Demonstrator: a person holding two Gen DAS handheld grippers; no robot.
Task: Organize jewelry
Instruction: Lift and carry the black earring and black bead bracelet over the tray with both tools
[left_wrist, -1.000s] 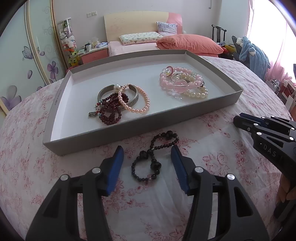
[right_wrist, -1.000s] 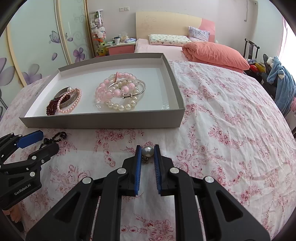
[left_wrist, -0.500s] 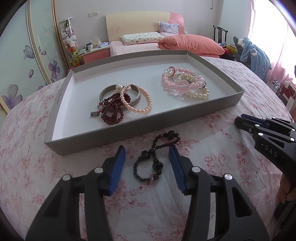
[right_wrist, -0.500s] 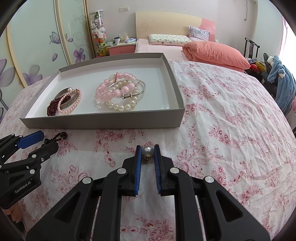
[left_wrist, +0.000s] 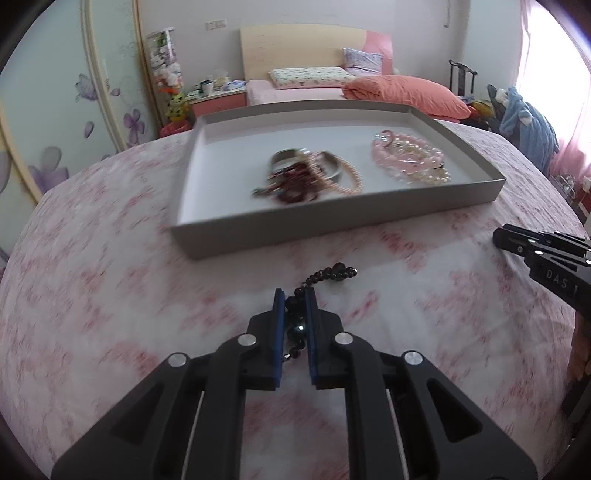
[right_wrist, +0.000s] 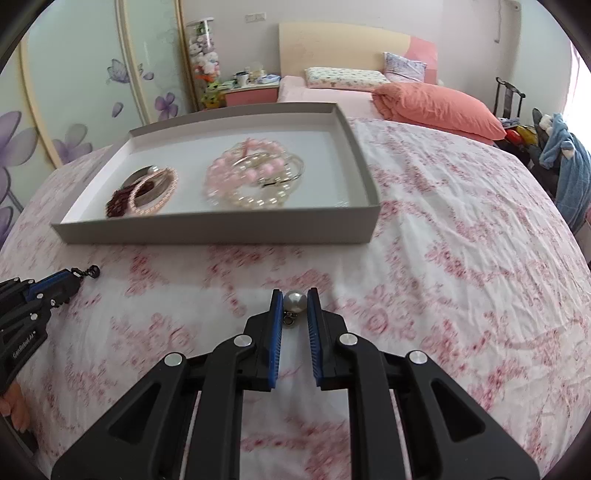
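My left gripper (left_wrist: 294, 301) is shut on a black bead bracelet (left_wrist: 325, 276) that trails forward onto the floral cloth, a short way in front of the grey tray (left_wrist: 332, 229). My right gripper (right_wrist: 294, 301) is shut on a pearl pendant (right_wrist: 294, 301) with a small metal clasp hanging under it. The tray (right_wrist: 221, 233) holds a dark red bead strand, a pink pearl bracelet (left_wrist: 347, 177) and a silver bangle on its left, and a pile of pink and white bead bracelets (right_wrist: 251, 177) on its right. The left gripper also shows in the right wrist view (right_wrist: 55, 286).
The tray lies on a round table under a pink floral cloth (right_wrist: 461, 240). Behind it stand a bed with an orange pillow (right_wrist: 439, 105), a nightstand and a wardrobe with flower decals. A chair with blue clothing (right_wrist: 565, 162) stands at the far right.
My left gripper has closed on the black bead bracelet and pulled back and to the right, so the tray looks farther away. My right gripper still holds the pearl pendant.
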